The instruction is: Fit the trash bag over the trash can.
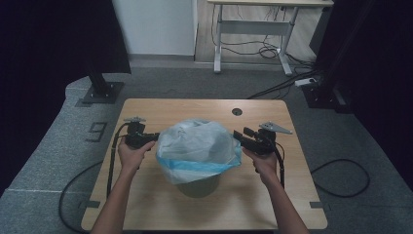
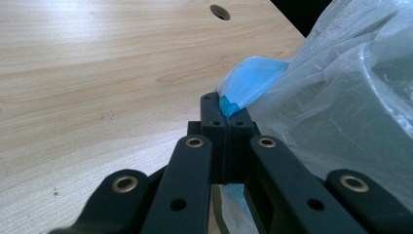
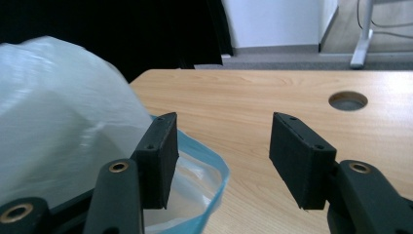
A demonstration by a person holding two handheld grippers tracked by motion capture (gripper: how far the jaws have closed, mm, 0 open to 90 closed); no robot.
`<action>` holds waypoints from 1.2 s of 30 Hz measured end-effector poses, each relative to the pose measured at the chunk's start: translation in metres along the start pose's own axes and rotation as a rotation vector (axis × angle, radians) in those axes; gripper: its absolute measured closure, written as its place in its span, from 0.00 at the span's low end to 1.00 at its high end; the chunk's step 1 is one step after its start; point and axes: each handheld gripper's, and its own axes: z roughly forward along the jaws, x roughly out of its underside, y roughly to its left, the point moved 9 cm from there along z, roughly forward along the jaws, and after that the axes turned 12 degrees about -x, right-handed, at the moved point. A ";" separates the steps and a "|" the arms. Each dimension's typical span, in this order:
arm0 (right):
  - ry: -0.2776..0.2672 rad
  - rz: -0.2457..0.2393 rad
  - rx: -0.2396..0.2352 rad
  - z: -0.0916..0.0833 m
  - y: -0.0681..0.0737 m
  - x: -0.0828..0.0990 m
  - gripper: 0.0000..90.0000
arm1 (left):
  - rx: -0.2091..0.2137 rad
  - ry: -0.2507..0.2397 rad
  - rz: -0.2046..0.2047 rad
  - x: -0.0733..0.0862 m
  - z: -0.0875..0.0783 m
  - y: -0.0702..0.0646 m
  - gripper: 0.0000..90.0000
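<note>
A translucent white bin bag (image 1: 197, 144) with a blue rim (image 1: 204, 168) is draped over a grey bin (image 1: 198, 186) at the middle of the wooden table (image 1: 160, 109). My left gripper (image 1: 155, 137) sits at the bag's left side. In the left gripper view it (image 2: 227, 114) is shut on a fold of the blue rim (image 2: 251, 78). My right gripper (image 1: 237, 135) is at the bag's right side. In the right gripper view it (image 3: 221, 151) stands open. The blue rim (image 3: 207, 163) lies by the left jaw, with no pad pressing on it.
A round cable hole (image 1: 237, 111) is in the table's far right part. Beyond the table, a white desk frame (image 1: 253, 24) stands with cables under it. A black stand base (image 1: 102, 92) sits at the far left. A black cable (image 1: 341, 178) loops on the carpet.
</note>
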 end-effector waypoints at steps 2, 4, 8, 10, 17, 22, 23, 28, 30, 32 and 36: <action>-0.009 -0.023 0.006 -0.005 0.003 -0.003 0.48 | -0.003 -0.001 0.003 0.000 -0.001 0.000 0.99; -0.021 -0.043 0.001 -0.012 0.009 -0.006 0.49 | -0.003 -0.003 0.005 0.000 -0.002 0.000 0.99; -0.035 -0.082 -0.043 -0.034 0.031 -0.010 0.50 | -0.002 -0.008 0.007 0.000 -0.003 0.000 0.99; -0.045 -0.103 -0.080 -0.046 0.047 -0.010 0.50 | 0.000 -0.008 0.005 -0.001 -0.003 0.000 0.99; -0.021 -0.202 -0.222 -0.064 0.108 -0.006 0.49 | -0.008 -0.007 0.009 0.000 -0.006 -0.001 0.99; 0.062 -0.274 -0.324 -0.059 0.143 0.008 0.46 | -0.011 -0.009 0.012 -0.001 -0.009 -0.001 0.99; 0.088 -0.288 -0.338 -0.056 0.148 0.013 0.46 | -0.011 -0.010 0.012 -0.001 -0.010 -0.001 0.99; 0.141 -0.302 -0.372 -0.047 0.156 0.026 0.46 | -0.012 -0.018 0.008 -0.002 -0.012 -0.002 0.99; 0.146 -0.310 -0.384 -0.046 0.159 0.029 0.47 | -0.015 -0.016 0.013 -0.002 -0.013 -0.002 0.99; 0.147 -0.319 -0.388 -0.047 0.161 0.030 0.49 | -0.015 -0.017 0.016 -0.003 -0.013 -0.003 0.99; 0.142 -0.367 -0.367 -0.050 0.161 0.032 0.60 | -0.018 -0.019 0.022 -0.005 -0.014 -0.005 0.99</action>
